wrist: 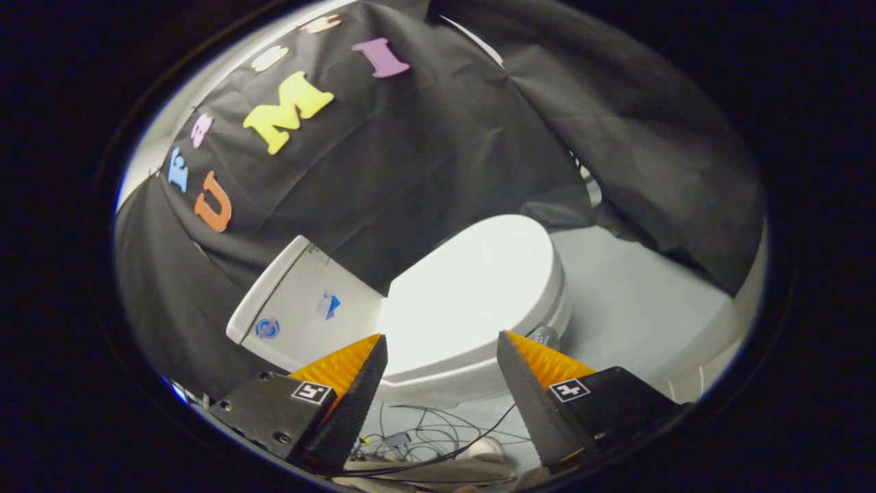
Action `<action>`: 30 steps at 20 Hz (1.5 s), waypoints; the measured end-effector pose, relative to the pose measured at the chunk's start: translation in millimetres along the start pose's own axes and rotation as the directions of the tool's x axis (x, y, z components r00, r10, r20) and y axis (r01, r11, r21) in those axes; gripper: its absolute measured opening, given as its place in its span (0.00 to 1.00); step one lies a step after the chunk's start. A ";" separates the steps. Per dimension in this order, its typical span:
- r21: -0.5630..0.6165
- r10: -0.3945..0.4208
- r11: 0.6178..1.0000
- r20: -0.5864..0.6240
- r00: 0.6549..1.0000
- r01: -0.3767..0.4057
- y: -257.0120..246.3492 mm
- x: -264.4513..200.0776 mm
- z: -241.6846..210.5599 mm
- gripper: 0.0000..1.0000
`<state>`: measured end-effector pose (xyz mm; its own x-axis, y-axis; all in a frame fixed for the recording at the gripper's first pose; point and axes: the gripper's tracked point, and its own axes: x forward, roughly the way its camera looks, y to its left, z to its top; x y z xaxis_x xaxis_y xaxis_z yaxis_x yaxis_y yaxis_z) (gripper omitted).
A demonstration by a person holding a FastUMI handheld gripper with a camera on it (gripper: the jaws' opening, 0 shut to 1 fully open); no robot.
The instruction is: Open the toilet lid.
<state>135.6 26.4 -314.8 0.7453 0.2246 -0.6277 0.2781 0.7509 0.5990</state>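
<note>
A white toilet stands just ahead of my fingers, seen from its side. Its lid (472, 294) lies flat and closed over the bowl (438, 383). The white tank (308, 308) rises behind the lid, against the black cloth wall. My gripper (441, 339) is open, with a wide gap between the two fingers and nothing held. The fingertips hover over the near side rim of the closed lid, a little above it. I cannot tell whether they touch it.
Black cloth (410, 150) hangs behind and to the right of the toilet. A pale grey floor (643, 301) spreads beyond the bowl. Loose dark cables (438, 435) lie on the floor beneath my fingers, near the toilet's base.
</note>
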 end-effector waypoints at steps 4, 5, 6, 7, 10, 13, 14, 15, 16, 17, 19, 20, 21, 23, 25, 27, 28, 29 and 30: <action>0.051 -0.015 0.999 -0.050 0.999 0.017 -25.6 28.5 -9.9 0.99; 0.054 -0.028 0.998 -0.058 0.998 0.031 -35.0 32.8 -12.4 0.99; 0.070 -0.033 0.997 -0.064 0.997 0.037 -40.8 34.4 -13.8 0.99; 0.099 -0.029 0.994 -0.069 0.997 0.036 -46.0 38.2 -14.4 0.99; 0.186 -0.029 0.982 -0.080 0.996 0.044 -71.2 51.0 -21.2 0.99; 0.243 -0.068 0.965 -0.118 0.991 0.096 -93.0 65.5 -30.3 0.98; 0.266 -0.064 0.959 -0.132 0.989 0.097 -94.4 68.1 -31.9 0.98; 0.280 -0.061 0.955 -0.143 0.988 0.100 -97.4 68.9 -33.4 0.98; 0.287 -0.069 0.952 -0.150 0.986 0.111 -101.2 70.9 -35.0 0.97; 0.290 -0.078 0.949 -0.162 0.984 0.123 -105.6 74.6 -38.6 0.96; 0.311 -0.076 0.942 -0.173 0.982 0.128 -108.5 76.7 -37.8 0.92; 0.319 -0.072 0.940 -0.167 0.983 0.123 -110.9 78.6 -34.2 0.90; 0.324 -0.069 0.939 -0.165 0.984 0.120 -112.7 80.9 -32.3 0.89; 0.326 -0.059 0.938 -0.175 0.983 0.114 -117.7 88.5 -30.4 0.84; 0.339 -0.040 0.934 -0.202 0.979 0.108 -118.6 94.2 -34.0 0.77; 0.353 -0.062 0.925 -0.224 0.973 0.140 -128.2 98.8 -41.0 0.69; 0.366 -0.064 0.919 -0.232 0.971 0.148 -130.3 99.9 -42.2 0.65; 0.389 -0.050 0.911 -0.229 0.972 0.138 -128.5 100.2 -40.5 0.64; 0.406 -0.033 0.906 -0.213 0.976 0.119 -127.2 100.6 -36.1 0.62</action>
<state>153.3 -24.2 -472.1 0.5895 0.3267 -0.7388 0.5872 0.4547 0.6696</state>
